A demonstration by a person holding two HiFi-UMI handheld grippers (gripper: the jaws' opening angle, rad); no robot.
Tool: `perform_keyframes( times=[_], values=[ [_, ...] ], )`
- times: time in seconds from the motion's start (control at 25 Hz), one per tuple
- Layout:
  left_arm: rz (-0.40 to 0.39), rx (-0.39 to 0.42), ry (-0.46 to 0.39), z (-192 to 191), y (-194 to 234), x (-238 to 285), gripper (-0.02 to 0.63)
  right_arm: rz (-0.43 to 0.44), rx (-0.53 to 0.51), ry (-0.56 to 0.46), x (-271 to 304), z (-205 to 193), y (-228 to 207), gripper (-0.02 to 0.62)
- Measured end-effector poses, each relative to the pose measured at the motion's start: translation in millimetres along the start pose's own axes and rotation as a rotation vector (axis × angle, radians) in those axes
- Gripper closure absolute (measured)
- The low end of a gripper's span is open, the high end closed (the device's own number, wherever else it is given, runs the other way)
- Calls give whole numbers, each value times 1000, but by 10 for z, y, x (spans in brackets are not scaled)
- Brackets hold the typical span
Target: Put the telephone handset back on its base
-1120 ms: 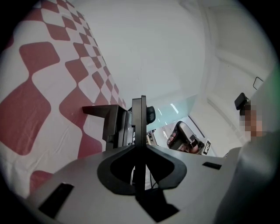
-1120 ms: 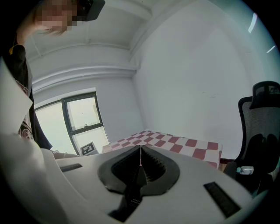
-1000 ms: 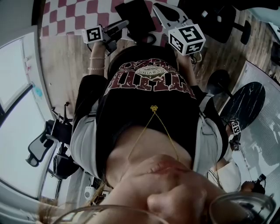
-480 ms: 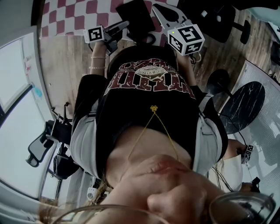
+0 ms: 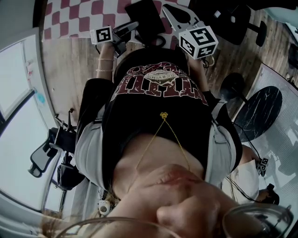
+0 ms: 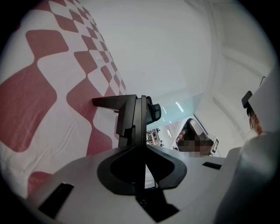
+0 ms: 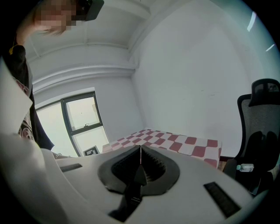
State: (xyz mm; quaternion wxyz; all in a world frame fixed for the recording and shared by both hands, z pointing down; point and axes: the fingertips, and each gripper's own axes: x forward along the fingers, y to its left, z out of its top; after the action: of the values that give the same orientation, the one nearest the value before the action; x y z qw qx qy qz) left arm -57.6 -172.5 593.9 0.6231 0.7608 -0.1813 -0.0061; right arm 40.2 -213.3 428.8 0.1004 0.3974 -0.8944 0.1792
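Note:
The head view looks down my own black printed shirt (image 5: pixel 160 88) to both grippers held close in front of me. My left gripper (image 5: pixel 125 29), with its marker cube (image 5: pixel 101 36), points toward the red-and-white checkered tablecloth (image 5: pixel 79 16). In the left gripper view its black jaws (image 6: pixel 141 99) are pressed together with nothing between them, the cloth (image 6: pixel 48 92) close behind. My right gripper (image 5: pixel 178 13) also has its jaws together and empty (image 7: pixel 140 149). A flat black object (image 5: pixel 145 16) lies between the grippers; I cannot tell if it is the telephone.
A black office chair (image 7: pixel 261 124) stands right of the checkered table (image 7: pixel 175 142), and a window (image 7: pixel 83 120) is at the left. On the wooden floor are another chair (image 5: pixel 46 155), a round dark table (image 5: pixel 263 109) and a small marker cube (image 5: pixel 263 162).
My left gripper has drifted slightly right. The small marker cube at the lower right has shifted about. My right gripper is almost still.

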Motion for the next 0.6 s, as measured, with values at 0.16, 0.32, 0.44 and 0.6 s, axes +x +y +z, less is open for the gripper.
perform_keyframes(
  times=[0.16, 0.32, 0.44, 0.6],
  values=[
    [7, 22, 6, 5, 39, -8, 529, -5, 1, 1, -3, 4, -13, 574],
    [-5, 16, 4, -2, 47, 14, 529, -6, 3, 1, 1, -7, -27, 574],
    [-11, 40, 0, 11, 53, 27, 529, -3, 5, 1, 16, -9, -24, 574],
    [8, 87, 0, 15, 75, 25, 529, 0, 6, 3, 27, -3, -17, 574]
  ],
)
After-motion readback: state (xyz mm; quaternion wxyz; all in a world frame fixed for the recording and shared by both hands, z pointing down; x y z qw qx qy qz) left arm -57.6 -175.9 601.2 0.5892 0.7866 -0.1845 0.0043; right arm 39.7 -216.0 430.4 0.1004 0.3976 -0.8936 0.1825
